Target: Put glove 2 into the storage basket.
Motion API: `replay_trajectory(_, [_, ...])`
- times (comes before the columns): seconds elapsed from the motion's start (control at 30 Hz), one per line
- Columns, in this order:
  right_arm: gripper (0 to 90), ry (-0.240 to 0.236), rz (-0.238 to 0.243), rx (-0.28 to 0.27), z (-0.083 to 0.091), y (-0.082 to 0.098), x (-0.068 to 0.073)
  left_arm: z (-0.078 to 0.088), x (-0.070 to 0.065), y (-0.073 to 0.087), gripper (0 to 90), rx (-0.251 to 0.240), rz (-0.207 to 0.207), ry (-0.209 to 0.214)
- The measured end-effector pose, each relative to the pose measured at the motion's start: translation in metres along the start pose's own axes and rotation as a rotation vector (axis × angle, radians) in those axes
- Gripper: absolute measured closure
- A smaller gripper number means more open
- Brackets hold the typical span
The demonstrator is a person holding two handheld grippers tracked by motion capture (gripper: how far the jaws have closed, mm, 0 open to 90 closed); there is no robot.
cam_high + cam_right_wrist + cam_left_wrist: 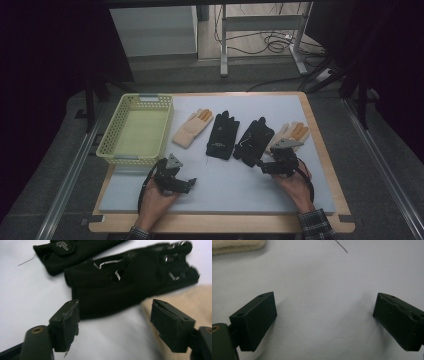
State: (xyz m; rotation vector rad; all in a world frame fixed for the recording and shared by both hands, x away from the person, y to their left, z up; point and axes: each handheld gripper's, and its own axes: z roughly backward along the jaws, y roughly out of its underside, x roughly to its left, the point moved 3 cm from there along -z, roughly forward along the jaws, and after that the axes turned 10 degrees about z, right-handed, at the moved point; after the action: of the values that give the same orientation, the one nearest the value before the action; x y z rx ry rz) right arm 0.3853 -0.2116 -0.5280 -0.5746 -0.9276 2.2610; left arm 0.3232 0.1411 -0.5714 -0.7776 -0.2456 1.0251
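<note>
Black glove just beyond right tongs

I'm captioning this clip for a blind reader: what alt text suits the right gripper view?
The right gripper, jaws apart and empty, points at the cuff of a black glove lying on the white mat. A second black glove lies beyond it and a beige glove beside it.

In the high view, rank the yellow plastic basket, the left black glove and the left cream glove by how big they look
1. Yellow plastic mesh basket, clearly largest.
2. Left black fabric glove.
3. Left cream knit glove with orange fingertips, only slightly smaller than the black one; that order is unsure.
</note>
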Motion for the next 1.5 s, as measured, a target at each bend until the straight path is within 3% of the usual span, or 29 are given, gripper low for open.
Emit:
replay_trajectory(0.03, [29.9, 0.014, 0.027, 0.010, -0.004, -0.008, -0.003, 0.000, 0.000, 0.000, 5.0, 0.000, 0.000, 0.000])
replay_trajectory(0.23, [39.1, 0.030, 0.019, 0.004, -0.018, -0.031, -0.018, 0.000, 0.000, 0.000, 5.1, 0.000, 0.000, 0.000])
replay_trajectory(0.43, [39.9, 0.044, 0.003, 0.024, -0.038, -0.045, -0.031, 0.000, 0.000, 0.000, 5.0, -0.001, 0.001, 0.000])
replay_trajectory(0.47, [36.5, 0.050, 0.000, 0.034, -0.048, -0.047, -0.035, 0.000, 0.000, 0.000, 5.0, -0.002, 0.002, 0.000])
replay_trajectory(0.53, [34.9, 0.052, -0.001, 0.044, -0.052, -0.047, -0.037, 0.000, 0.000, 0.000, 5.1, -0.001, 0.001, 0.000])
replay_trajectory(0.6, [34.6, 0.053, 0.003, 0.082, -0.065, -0.046, -0.040, 0.000, 0.000, 0.000, 5.0, -0.002, 0.001, 0.001])
replay_trajectory(0.63, [49.9, 0.026, 0.005, 0.112, -0.077, -0.042, -0.040, 0.000, 0.000, 0.000, 5.1, -0.003, 0.002, 0.000])
replay_trajectory(0.67, [49.9, 0.026, 0.005, 0.112, -0.077, -0.042, -0.040, 0.000, 0.000, 0.000, 5.1, -0.003, 0.002, 0.000])
replay_trajectory(0.7, [64.9, 0.036, 0.002, 0.090, -0.076, -0.041, -0.041, 0.000, 0.000, 0.000, 5.1, -0.003, 0.002, 0.000])
replay_trajectory(0.73, [64.9, 0.036, 0.002, 0.090, -0.076, -0.041, -0.041, 0.000, 0.000, 0.000, 5.1, -0.003, 0.002, 0.000])
replay_trajectory(0.83, [78.4, 0.026, 0.029, 0.110, -0.074, -0.043, -0.036, 0.000, 0.000, 0.000, 5.1, -0.003, 0.002, 0.000])
replay_trajectory(0.97, [79.2, 0.023, 0.055, 0.118, -0.072, -0.044, -0.033, 0.000, 0.000, 0.000, 5.1, -0.003, 0.002, 0.000])
replay_trajectory(1.2, [79.1, -0.016, 0.056, 0.058, -0.051, -0.048, -0.030, 0.000, 0.000, 0.000, 5.1, -0.002, 0.002, 0.000])
replay_trajectory(1.5, [79.0, -0.074, 0.124, 0.010, -0.025, -0.051, -0.007, 0.000, 0.000, 0.000, 5.1, -0.001, 0.001, 0.000])
